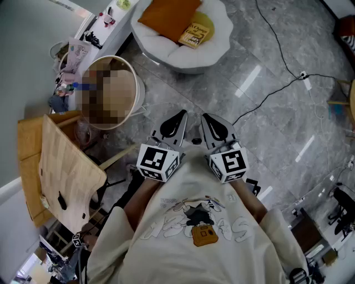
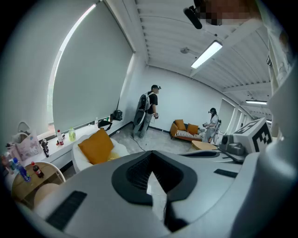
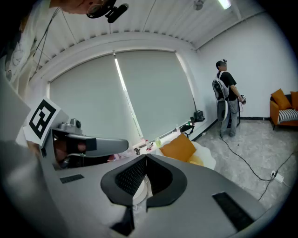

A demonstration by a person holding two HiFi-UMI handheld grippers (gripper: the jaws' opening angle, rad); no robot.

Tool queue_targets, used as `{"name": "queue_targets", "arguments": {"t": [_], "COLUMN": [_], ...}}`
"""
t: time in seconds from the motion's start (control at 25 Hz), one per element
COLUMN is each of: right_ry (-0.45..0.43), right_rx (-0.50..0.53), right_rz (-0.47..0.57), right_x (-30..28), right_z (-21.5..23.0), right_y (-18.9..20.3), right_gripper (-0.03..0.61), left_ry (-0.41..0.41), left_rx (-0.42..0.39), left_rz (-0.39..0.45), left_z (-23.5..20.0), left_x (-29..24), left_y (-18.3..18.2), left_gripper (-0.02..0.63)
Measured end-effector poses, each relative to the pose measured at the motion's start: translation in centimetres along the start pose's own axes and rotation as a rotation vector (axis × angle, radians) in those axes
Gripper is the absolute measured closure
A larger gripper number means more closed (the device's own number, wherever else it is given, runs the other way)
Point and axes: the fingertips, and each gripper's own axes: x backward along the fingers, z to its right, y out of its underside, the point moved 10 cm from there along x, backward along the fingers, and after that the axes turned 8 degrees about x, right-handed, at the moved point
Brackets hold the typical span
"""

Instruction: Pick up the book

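Head view gives me the book (image 1: 194,34) on the white chair (image 1: 219,46); the gripper views show left gripper (image 2: 150,156) and right gripper (image 3: 145,159) closed, empty.

Yellow cover with dark print on the book (image 1: 194,34), against the right edge of an orange cushion (image 1: 169,16), both on a white armchair (image 1: 213,51). Grey marbled floor (image 1: 244,52) crossed by a black cable (image 1: 268,96). Pale grey shells with black inner pads on the left gripper (image 1: 178,117) and right gripper (image 1: 208,119); black-and-white square markers on each cube (image 1: 160,161). Cream sweatshirt (image 1: 183,249) with an orange and black print. Pale wood chair (image 1: 64,166). Orange sofa (image 2: 179,126) with a dark-and-light striped piece (image 2: 188,135) on its seat
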Motion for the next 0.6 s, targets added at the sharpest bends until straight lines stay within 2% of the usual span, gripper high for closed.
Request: {"name": "queue_targets", "arguments": {"t": [0.12,0.2,0.32,0.44,0.6], "right_ry": [0.030,0.052,0.075,0.093,0.104], "right_rx": [0.042,0.043,0.053,0.085,0.033], "right_rz": [0.052,0.054,0.025,0.006,0.009], "right_x": [-0.2,-0.1,1.0,1.7,1.6], "right_z": [-1.8,-3.2,-5.8,-7.8,-8.6], "right_y": [0.1,0.5,1.1,1.8,2.5], "right_gripper": [0.557,0.557,0.557,0.557,0.555], "left_ry": [0.030,0.029,0.026,0.055,0.072], "left_rx": [-0.069,-0.080,-0.019,-0.008,0.041], "left_rz": [0.048,0.054,0.059,0.077,0.055], "left_z": [-0.6,-1.0,-1.4,-1.9,-3.0], "left_x": [1.9,3.5,6.2,8.3,9.7], "left_y": [0.6,1.4,2.3,3.2,4.7], "left_gripper": [0.607,0.607,0.607,0.607,0.607]}}
